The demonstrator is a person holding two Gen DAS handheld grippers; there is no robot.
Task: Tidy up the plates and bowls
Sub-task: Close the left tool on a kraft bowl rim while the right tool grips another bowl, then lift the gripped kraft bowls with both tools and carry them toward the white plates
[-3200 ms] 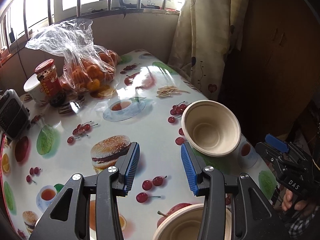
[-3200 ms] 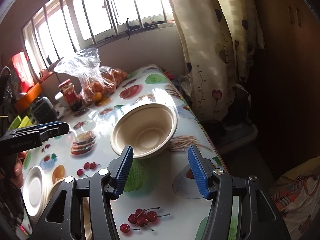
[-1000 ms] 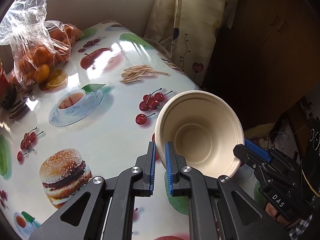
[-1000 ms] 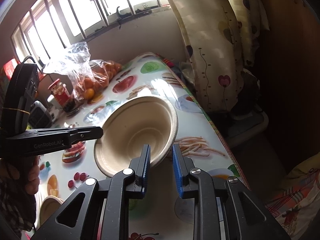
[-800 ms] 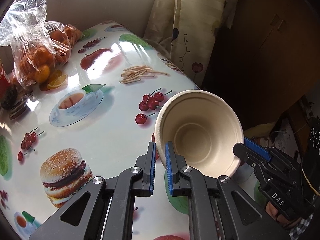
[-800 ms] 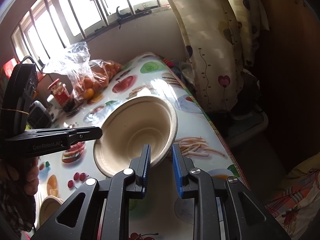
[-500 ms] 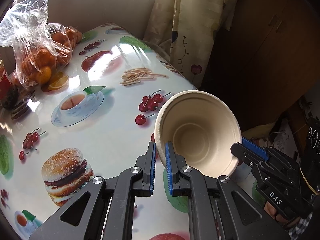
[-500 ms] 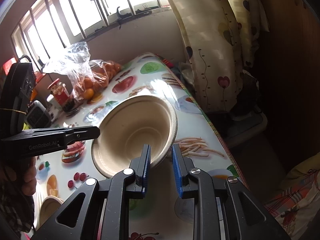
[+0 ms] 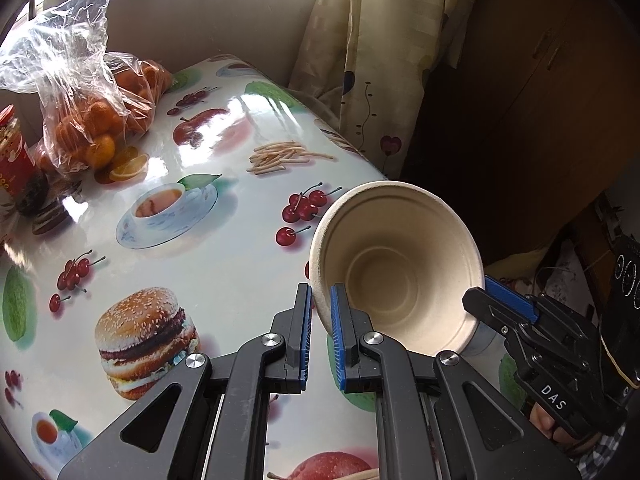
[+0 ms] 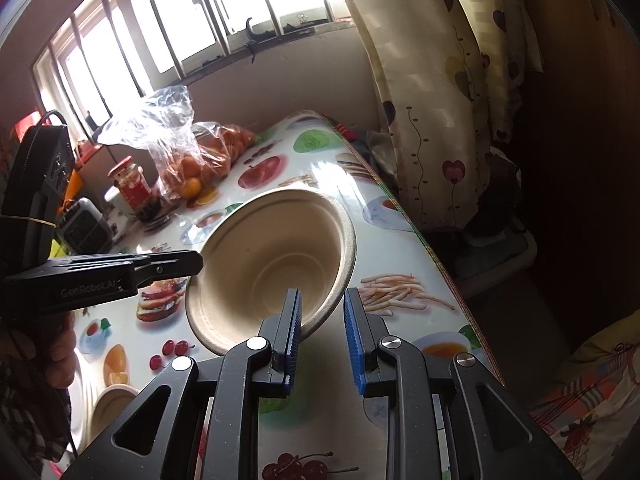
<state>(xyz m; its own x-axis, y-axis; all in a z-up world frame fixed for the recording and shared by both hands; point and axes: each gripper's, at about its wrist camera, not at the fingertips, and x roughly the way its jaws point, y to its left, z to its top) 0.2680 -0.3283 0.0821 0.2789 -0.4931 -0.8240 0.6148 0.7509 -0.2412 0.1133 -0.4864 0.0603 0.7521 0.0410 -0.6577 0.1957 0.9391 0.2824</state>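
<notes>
A beige paper bowl is held tilted above the table's right side. My left gripper is shut on its left rim. My right gripper stands around the bowl's near rim, its jaws parted with a gap on the right side; it shows in the left wrist view at the bowl's right rim. The left gripper's fingers show on the bowl's left rim. A second beige bowl and a white plate lie at the table's near left.
The table has a glossy food-print cloth. A plastic bag of oranges and a red-lidded jar stand at the back left, a small grey device beside them. A curtain and a dark cabinet are right of the table edge.
Both grippers closed in on the bowl and lifted it tilted off the table. In the last half second my right gripper's jaws have widened; the left stays clamped.
</notes>
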